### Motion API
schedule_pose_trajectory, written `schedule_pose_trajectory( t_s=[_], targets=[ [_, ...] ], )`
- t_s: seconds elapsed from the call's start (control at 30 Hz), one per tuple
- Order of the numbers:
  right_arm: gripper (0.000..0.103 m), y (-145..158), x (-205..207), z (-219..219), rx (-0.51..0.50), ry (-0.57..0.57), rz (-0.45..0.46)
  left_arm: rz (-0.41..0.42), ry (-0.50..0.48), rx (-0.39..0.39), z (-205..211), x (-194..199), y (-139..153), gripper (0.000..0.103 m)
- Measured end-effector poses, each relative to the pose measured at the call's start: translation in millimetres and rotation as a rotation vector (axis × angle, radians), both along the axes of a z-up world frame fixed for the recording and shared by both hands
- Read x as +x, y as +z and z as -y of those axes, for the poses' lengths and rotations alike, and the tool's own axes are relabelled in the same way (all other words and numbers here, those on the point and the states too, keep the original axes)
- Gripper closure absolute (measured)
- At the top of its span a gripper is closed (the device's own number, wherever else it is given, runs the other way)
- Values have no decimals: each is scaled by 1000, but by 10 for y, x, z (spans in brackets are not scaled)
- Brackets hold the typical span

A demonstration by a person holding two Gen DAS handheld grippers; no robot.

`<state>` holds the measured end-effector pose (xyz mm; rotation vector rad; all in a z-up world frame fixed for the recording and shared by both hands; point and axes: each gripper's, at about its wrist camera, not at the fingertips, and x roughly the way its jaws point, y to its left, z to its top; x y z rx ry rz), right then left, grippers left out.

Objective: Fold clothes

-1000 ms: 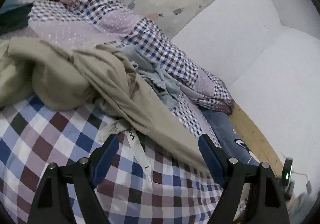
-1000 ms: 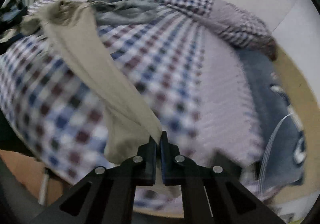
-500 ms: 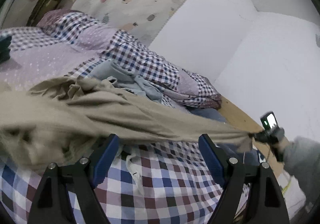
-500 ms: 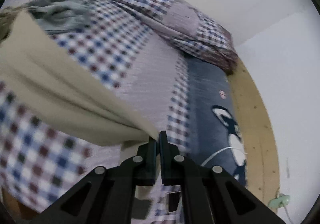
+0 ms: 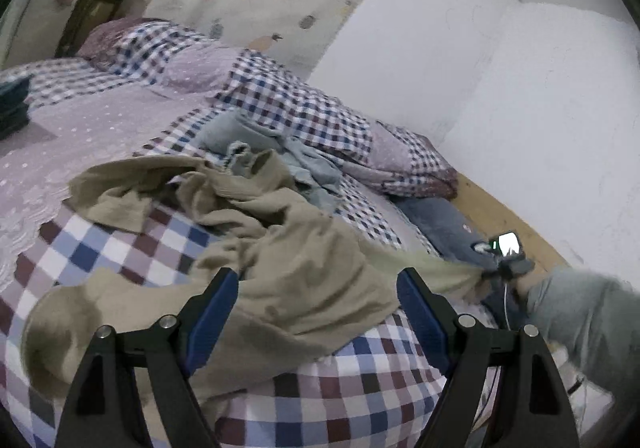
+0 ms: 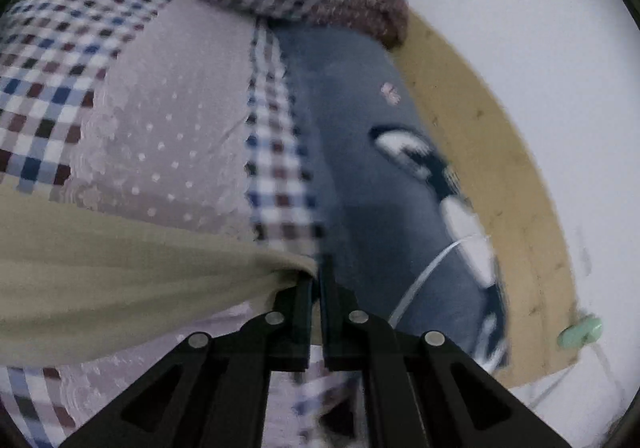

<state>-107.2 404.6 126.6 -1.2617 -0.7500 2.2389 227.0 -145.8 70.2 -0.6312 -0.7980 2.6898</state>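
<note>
A crumpled beige garment [image 5: 288,248] lies across the checked bedspread [image 5: 120,244] in the left wrist view. My left gripper [image 5: 318,300] hovers open just above its near folds, nothing between the blue pads. One end of the garment stretches right to my right gripper [image 5: 500,268], held by a grey-sleeved arm [image 5: 580,308]. In the right wrist view the right gripper [image 6: 316,276] is shut on the beige garment [image 6: 120,264], which pulls away to the left in a taut band.
A light blue-grey garment [image 5: 288,156] lies bunched behind the beige one. A rolled checked quilt [image 5: 320,120] runs along the far side. A dark blue mat [image 6: 360,168] and wooden bed edge [image 6: 500,176] sit right, by the white wall [image 5: 520,88].
The right gripper has pulled the beige garment's end further right toward the bed edge. The garment has dropped and spread nearer my left gripper, which stays open.
</note>
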Motion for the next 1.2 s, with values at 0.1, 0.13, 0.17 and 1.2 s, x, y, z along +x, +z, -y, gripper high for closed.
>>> schedule_pose_trajectory(
  t_s=[0.1,0.13,0.17,1.2],
  targets=[
    [63,-152,117,25,-62,-16,-17,-2,53,82,212,54,1,18],
    [57,-202,156,33,-83,-21,-22,-2,67,103,265,76,2,18],
    [51,-253,195,42,-104,-26,-28,-1,79,112,304,95,1,18],
    [31,-806,2721,2810,-930,643,-180,318,185,93,837,317,-534,63]
  ],
)
